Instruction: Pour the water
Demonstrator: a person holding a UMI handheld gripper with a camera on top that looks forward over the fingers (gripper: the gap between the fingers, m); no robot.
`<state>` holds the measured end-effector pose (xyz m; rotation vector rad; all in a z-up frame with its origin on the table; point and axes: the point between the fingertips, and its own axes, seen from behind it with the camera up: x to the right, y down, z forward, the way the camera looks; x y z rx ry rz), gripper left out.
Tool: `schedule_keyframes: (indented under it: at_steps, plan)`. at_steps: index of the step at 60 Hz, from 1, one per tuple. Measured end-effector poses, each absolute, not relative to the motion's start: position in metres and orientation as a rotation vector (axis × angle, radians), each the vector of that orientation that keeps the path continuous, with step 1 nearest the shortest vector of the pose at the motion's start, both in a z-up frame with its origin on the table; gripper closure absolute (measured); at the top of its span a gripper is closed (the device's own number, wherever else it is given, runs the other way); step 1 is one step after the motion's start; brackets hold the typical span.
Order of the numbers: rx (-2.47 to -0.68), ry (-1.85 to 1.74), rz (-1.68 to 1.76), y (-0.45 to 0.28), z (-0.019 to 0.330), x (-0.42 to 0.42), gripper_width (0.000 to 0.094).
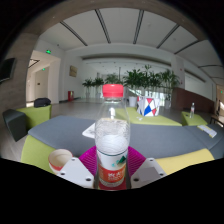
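Observation:
A clear plastic water bottle [112, 148] with a red and green label and a white cap stands upright between my gripper's [112, 168] fingers. Both magenta pads [87, 158] press against its sides, so the gripper is shut on it. The bottle appears lifted above the grey table [70, 128]. A small paper cup [60, 159] sits just left of the left finger, low and close, on a yellow-green placemat [38, 150]. The bottle's base is hidden by the gripper body.
Another bottle with a red cap [113, 94] stands farther back on the table. A colourful carton [149, 106] lies to its right. Yellow-green mats [185, 160] lie at the table's edges, a dark chair [14, 122] on the left, potted plants [140, 78] beyond.

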<state>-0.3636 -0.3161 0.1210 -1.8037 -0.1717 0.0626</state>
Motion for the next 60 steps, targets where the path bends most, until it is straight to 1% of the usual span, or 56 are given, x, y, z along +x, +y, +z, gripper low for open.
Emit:
schedule_keyframes:
  at_steps: [4, 5, 7, 8, 9, 10, 14, 16, 18, 20, 21, 26, 31, 33, 34, 38, 43, 60]
  plan:
    - [-1.836, -0.165, 0.084, -0.315, 0.104, -0.363, 0.0579]
    - [-1.845, -0.163, 0.082, -0.325, 0.100, -0.373, 0.0579]
    - [-1.860, -0.161, 0.078, -0.316, 0.082, -0.362, 0.0578]
    - [-1.874, -0.160, 0.076, -0.317, 0.074, -0.360, 0.0545]
    - [-1.867, -0.160, 0.080, -0.318, 0.073, -0.360, 0.0542]
    - [-1.825, -0.159, 0.082, -0.315, 0.080, -0.359, 0.0572]
    - [-1.812, -0.159, 0.076, -0.318, 0.078, -0.360, 0.0574]
    - [-1.811, -0.158, 0.075, -0.318, 0.076, -0.360, 0.0566]
    - [-1.807, -0.157, 0.073, -0.317, 0.076, -0.359, 0.0537]
    - [-1.812, -0.154, 0.073, -0.316, 0.075, -0.359, 0.0466]
    - [-1.820, -0.151, 0.073, -0.320, 0.078, -0.358, 0.0466]
    - [-1.860, -0.142, 0.069, -0.323, 0.079, -0.356, 0.0356]
    - [-1.867, -0.128, 0.074, -0.333, 0.091, -0.355, 0.0062]
    - [-1.873, -0.126, 0.065, -0.340, 0.094, -0.356, 0.0107]
    - [-1.875, -0.127, 0.060, -0.344, 0.096, -0.355, 0.0108]
    - [-1.880, -0.129, 0.046, -0.360, 0.106, -0.354, 0.0069]
    - [-1.891, -0.133, 0.042, -0.390, 0.121, -0.353, 0.0084]
    - [-1.926, -0.114, 0.026, -0.517, 0.169, -0.348, 0.0081]
